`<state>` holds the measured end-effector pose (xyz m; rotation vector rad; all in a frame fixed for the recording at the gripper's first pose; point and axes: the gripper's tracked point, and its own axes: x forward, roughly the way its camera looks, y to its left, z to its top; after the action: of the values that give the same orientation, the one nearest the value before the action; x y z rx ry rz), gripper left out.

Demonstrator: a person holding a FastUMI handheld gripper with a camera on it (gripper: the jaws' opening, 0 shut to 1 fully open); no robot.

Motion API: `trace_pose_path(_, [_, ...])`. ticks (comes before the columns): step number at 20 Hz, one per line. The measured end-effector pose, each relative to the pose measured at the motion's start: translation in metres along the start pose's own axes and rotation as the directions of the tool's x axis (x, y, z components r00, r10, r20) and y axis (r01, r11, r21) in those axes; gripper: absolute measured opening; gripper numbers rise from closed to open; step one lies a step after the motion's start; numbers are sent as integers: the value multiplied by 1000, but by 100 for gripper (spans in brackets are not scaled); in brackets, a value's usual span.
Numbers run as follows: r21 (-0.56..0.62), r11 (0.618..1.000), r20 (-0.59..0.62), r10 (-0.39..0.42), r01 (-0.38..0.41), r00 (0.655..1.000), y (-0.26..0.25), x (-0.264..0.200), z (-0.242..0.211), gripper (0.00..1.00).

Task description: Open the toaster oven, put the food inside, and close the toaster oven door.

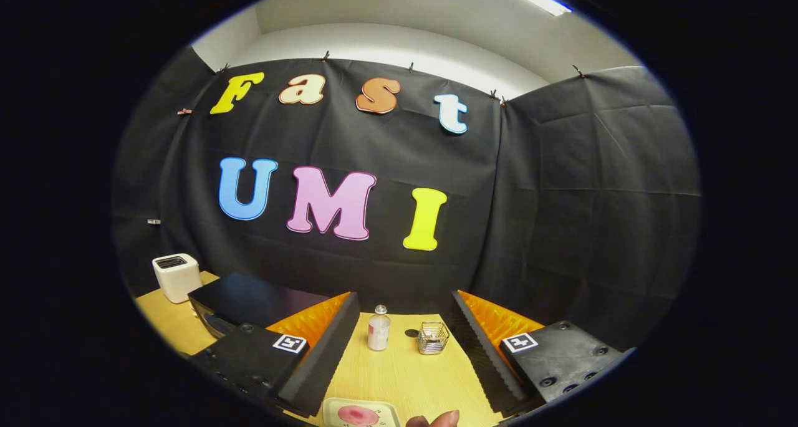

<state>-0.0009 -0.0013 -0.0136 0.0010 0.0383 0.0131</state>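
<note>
My gripper (405, 358) is open, its two fingers (321, 352) spread wide above the wooden table (399, 377) with nothing between them. The black toaster oven (246, 302) sits on the table beyond the left finger, partly hidden by it; I cannot tell how its door stands. A pale plate (361, 413) with a pink piece of food (357, 416) lies on the table close below, between the fingers. Something brownish, perhaps a fingertip (436, 419), shows beside the plate.
A small clear bottle (378, 329) and a little wire basket (432, 338) stand ahead between the fingers, near the black cloth wall. A small dark disc (411, 333) lies between them. A white box-shaped appliance (177, 277) stands left of the toaster oven.
</note>
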Motion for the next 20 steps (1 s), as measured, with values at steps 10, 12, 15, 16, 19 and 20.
trace_pose_path(10, [-8, 998, -12, 58, -58, 998, 40, 6, -4, 97])
trace_pose_path(12, [-9, 996, -16, 85, -85, 996, 68, 8, -5, 97])
trace_pose_path(15, [-7, 992, -9, 126, -126, 992, 118, 11, -1, 97])
trace_pose_path(16, [-5, 991, -9, 137, -137, 990, 137, 12, -1, 97])
trace_pose_path(19, [16, 986, -15, 167, -167, 986, 188, 15, -4, 97])
trace_pose_path(20, [28, 984, -18, 174, -173, 985, 203, 16, -5, 97])
